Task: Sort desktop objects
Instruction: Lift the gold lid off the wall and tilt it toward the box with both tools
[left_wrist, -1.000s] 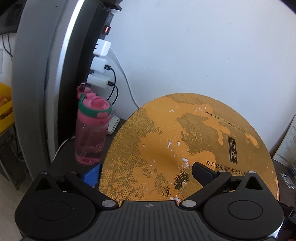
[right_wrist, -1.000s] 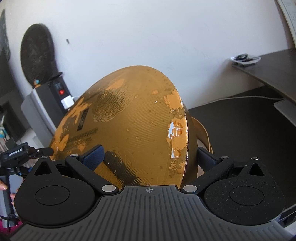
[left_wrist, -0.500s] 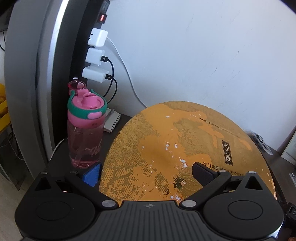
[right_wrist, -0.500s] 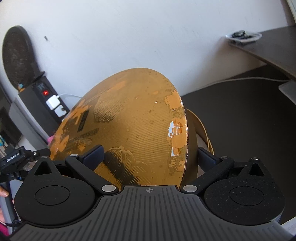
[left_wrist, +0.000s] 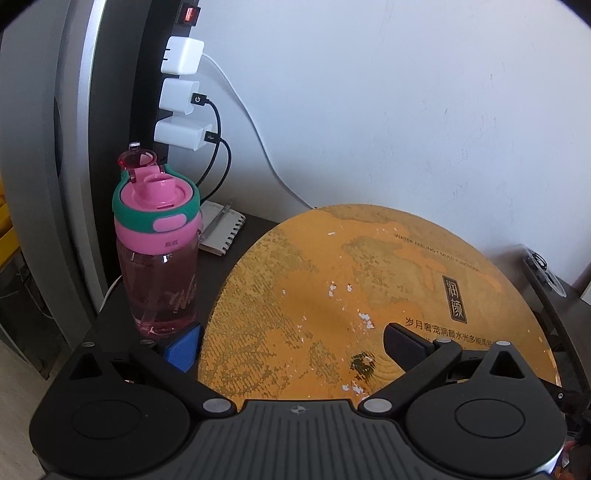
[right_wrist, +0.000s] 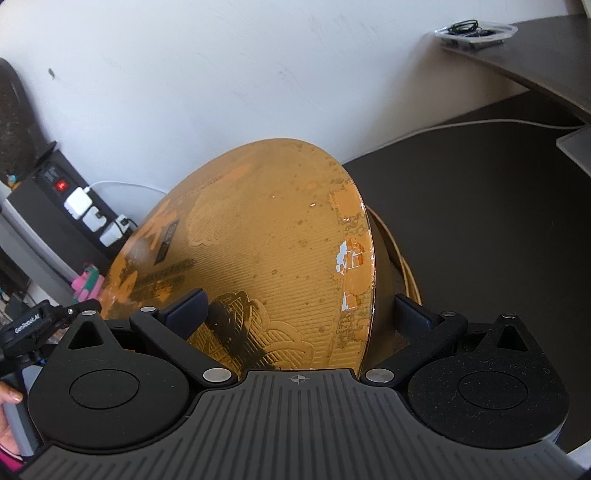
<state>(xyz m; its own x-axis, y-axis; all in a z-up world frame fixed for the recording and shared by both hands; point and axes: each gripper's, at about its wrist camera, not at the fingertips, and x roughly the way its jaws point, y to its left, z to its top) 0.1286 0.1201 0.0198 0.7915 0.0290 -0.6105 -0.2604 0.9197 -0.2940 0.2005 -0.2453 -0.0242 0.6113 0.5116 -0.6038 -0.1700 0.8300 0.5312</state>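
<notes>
A large round gold box (left_wrist: 369, 295), worn and printed with dark characters, is held tilted over the dark desk (right_wrist: 480, 221) by both grippers. My left gripper (left_wrist: 295, 343) is shut across its edge, the blue pad to the left of the rim and the other finger on the gold face. My right gripper (right_wrist: 295, 314) is shut on the same gold box (right_wrist: 258, 240), one finger on the face and one behind the rim. A second gold rim (right_wrist: 406, 266) shows just behind the box's right edge.
A pink water bottle (left_wrist: 159, 251) stands close to the left of the box, with a spiral notebook (left_wrist: 221, 229) behind it. A power strip with white chargers (left_wrist: 181, 99) stands against the wall. A small clear tray (right_wrist: 472, 31) sits on a raised shelf. A white cable (right_wrist: 480, 123) crosses the desk.
Both grippers have carried the box down and forward toward the desk by the wall. The bottle and the chargers now look nearer and larger. Both grips are unchanged.
</notes>
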